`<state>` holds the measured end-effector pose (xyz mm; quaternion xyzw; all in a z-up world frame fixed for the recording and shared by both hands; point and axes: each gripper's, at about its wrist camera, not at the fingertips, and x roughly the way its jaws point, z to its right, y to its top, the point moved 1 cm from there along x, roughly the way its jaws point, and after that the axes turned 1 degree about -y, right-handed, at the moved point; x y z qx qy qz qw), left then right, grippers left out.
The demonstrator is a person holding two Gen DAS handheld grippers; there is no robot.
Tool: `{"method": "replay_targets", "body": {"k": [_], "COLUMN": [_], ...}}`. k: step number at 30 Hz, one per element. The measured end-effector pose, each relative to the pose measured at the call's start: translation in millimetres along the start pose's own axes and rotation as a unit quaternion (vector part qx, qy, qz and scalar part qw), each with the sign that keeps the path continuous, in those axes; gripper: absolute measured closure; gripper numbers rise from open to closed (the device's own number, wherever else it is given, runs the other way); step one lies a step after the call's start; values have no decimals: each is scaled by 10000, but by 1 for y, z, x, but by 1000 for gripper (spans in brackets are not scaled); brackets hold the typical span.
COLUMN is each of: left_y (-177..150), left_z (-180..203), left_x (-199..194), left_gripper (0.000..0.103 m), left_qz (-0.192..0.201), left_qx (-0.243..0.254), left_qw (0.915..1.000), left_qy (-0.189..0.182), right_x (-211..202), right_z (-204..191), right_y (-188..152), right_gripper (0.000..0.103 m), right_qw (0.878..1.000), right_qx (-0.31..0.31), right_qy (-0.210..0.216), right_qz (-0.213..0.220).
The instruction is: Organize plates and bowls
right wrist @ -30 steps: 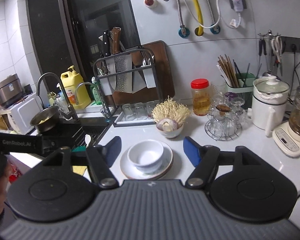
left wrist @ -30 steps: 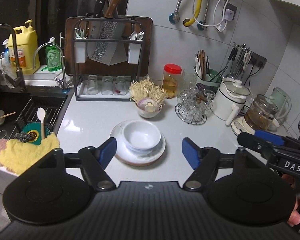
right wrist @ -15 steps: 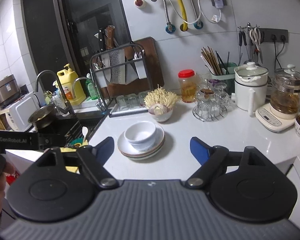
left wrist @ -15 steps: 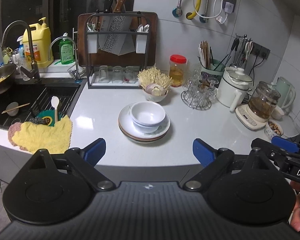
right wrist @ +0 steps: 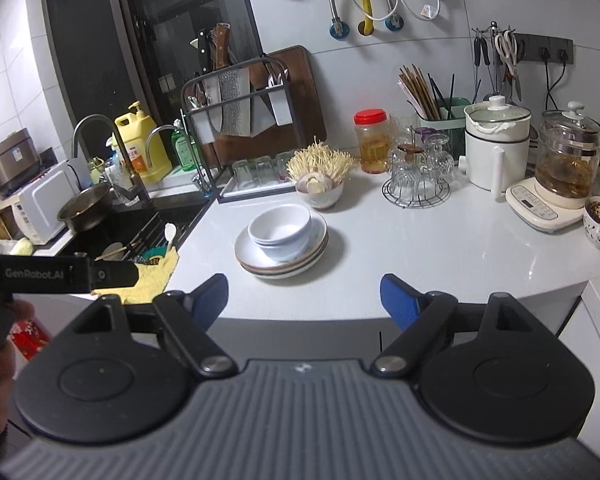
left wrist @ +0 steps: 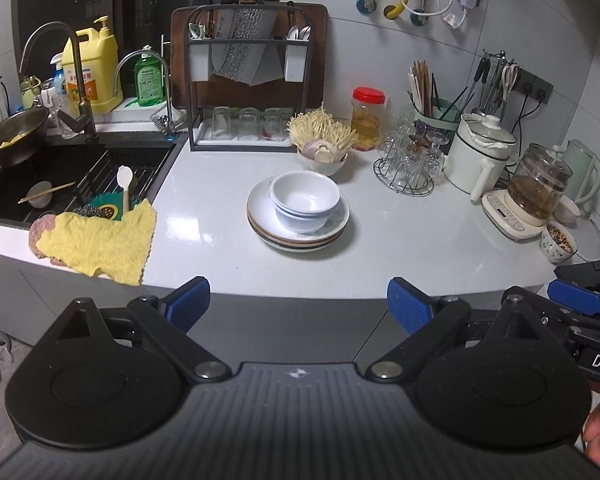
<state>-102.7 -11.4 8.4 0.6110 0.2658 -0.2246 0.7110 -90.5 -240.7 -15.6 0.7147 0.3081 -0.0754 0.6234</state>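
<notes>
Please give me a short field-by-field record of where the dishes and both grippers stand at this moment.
bowls: white bowls nested, sitting on the plates
plates: stack of plates on the white countertop
left gripper: open, empty, short of the counter edge
right gripper: open, empty
nearby: bowl of enoki mushrooms behind the stack

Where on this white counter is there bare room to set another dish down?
Bare counter lies between the white stacked plates with nested bowls and the yellow cloth, and to their right before the glass kettle's white base. The back row by the wire glass rack is crowded.
</notes>
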Motion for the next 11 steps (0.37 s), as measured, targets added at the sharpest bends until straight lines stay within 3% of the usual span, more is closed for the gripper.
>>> {"method": "replay_targets", "body": {"k": [11], "left_y": [-6], "left_z": [2], "left_x": [-5], "left_gripper": [5], "left_qz": [-8], "left_qx": [-68], "left_qw": [9999], "left_qy": [108], "right_x": [-3], "right_z": [0], "right_y": [-3], "right_gripper": [19], "right_qw": [10000], "right_qx": [-38], "right_qy": [4], "right_qz": [-45]}}
